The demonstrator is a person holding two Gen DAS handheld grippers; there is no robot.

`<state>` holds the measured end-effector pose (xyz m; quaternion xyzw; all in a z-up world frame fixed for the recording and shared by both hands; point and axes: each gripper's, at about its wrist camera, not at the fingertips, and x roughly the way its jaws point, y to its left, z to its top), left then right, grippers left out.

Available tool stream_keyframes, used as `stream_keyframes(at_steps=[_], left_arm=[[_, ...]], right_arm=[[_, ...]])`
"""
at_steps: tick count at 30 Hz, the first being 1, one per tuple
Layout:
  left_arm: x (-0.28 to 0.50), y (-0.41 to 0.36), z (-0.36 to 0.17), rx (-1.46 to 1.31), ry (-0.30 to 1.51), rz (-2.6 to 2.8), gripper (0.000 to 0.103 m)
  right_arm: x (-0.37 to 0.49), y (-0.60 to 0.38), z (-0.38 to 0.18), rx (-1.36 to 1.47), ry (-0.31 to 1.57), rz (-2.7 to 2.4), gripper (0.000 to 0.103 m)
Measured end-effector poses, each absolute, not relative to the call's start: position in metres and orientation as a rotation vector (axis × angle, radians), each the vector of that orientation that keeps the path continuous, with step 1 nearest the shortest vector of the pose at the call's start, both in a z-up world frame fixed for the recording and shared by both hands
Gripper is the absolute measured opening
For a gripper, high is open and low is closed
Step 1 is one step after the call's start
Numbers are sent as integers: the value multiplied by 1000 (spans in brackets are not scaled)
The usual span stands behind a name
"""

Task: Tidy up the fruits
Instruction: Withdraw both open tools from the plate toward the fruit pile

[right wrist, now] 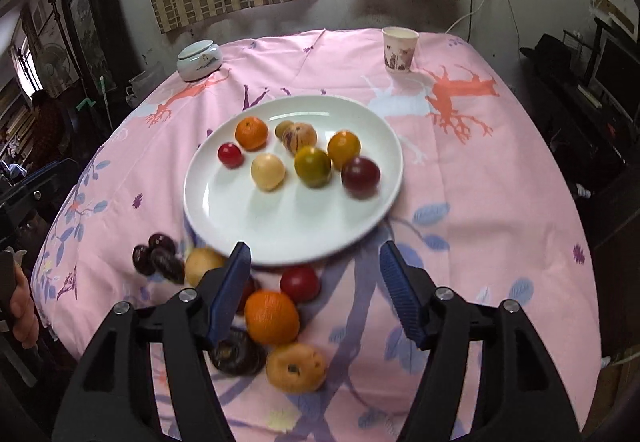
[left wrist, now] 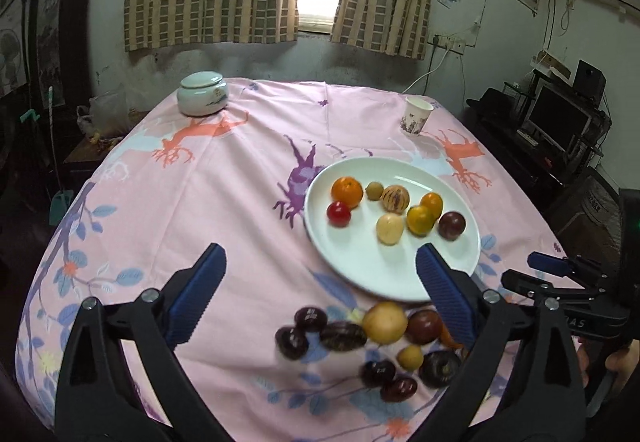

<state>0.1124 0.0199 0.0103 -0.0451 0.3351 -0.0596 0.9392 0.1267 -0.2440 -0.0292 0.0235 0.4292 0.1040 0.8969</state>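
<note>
Covering the table, a pink tablecloth (right wrist: 480, 182) fills both views. A white plate (right wrist: 248, 226) sits at centre frame in the right wrist view, carrying seven fruits, among them an orange (right wrist: 251, 133) and a dark plum (right wrist: 360, 172). Loose fruits (left wrist: 372, 346) lie below the plate, near the frame's bottom. The left gripper (left wrist: 320, 290) and right gripper (right wrist: 314, 282) both hang released, jaws spread, holding nothing. A paper cup (right wrist: 399, 49) stands at upper right.
</note>
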Motion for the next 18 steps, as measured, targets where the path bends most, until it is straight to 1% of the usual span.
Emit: stream_keyframes(at_steps=[4,7,11,18], left_arm=[[75,41,-19,-70,733,-32,98],[54,56,-32,-70,753,7,98],[31,69,-35,-80,747,22,98],[16,59,-37,-51,755,-15,98]], right_arm=[[83,-247,-53,82,932,214,67],[59,-249,-65,120,953,212,67],[39,-241,-68,120,956,222,67],[25,-226,-68,37,945,193,67]])
